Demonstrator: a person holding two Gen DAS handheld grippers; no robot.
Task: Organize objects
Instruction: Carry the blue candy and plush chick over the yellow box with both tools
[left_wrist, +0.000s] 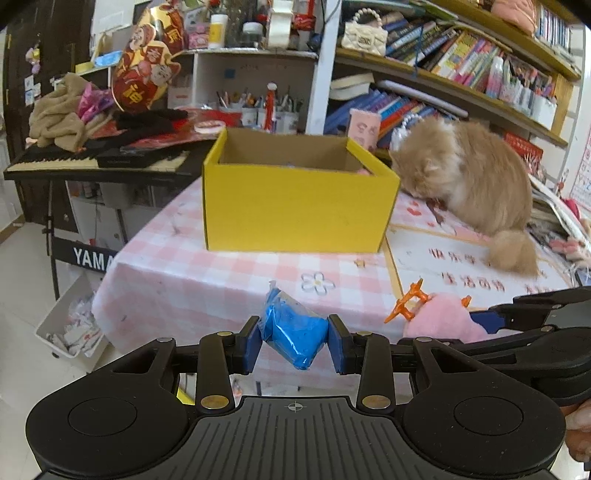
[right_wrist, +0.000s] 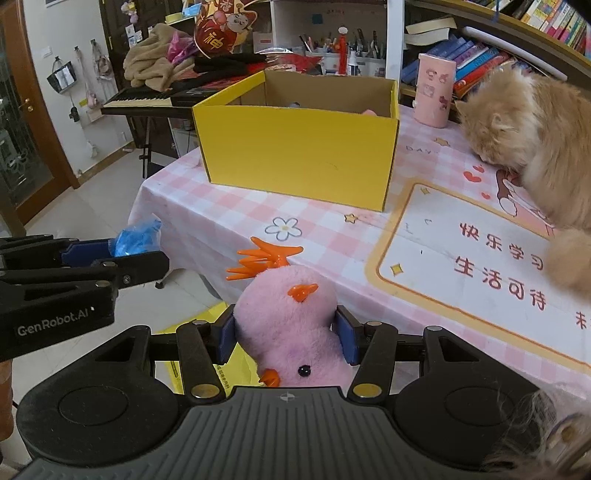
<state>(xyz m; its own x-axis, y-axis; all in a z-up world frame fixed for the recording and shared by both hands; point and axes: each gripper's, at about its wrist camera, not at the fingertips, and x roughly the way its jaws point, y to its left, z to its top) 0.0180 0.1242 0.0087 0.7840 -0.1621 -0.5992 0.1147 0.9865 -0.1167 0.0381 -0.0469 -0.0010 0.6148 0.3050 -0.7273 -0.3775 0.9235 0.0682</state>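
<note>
My left gripper (left_wrist: 294, 341) is shut on a blue plastic-wrapped packet (left_wrist: 293, 330), held in the air over the near edge of the table. My right gripper (right_wrist: 286, 334) is shut on a pink plush chick (right_wrist: 291, 325) with orange plastic feet and beak, held upside down. An open yellow cardboard box (left_wrist: 299, 206) stands ahead on the pink checked tablecloth (left_wrist: 207, 273); a little of something pink shows inside near its right wall. In the right wrist view the same yellow box (right_wrist: 299, 151) stands ahead, and the left gripper with the blue packet (right_wrist: 136, 238) hangs to the left.
An orange fluffy cat (left_wrist: 469, 177) crouches on the table right of the box, its tail near a printed mat (left_wrist: 472, 266). A pink cup (right_wrist: 434, 90) stands behind the box. A keyboard piled with clothes (left_wrist: 96, 155) is at the left; bookshelves (left_wrist: 461, 66) line the back.
</note>
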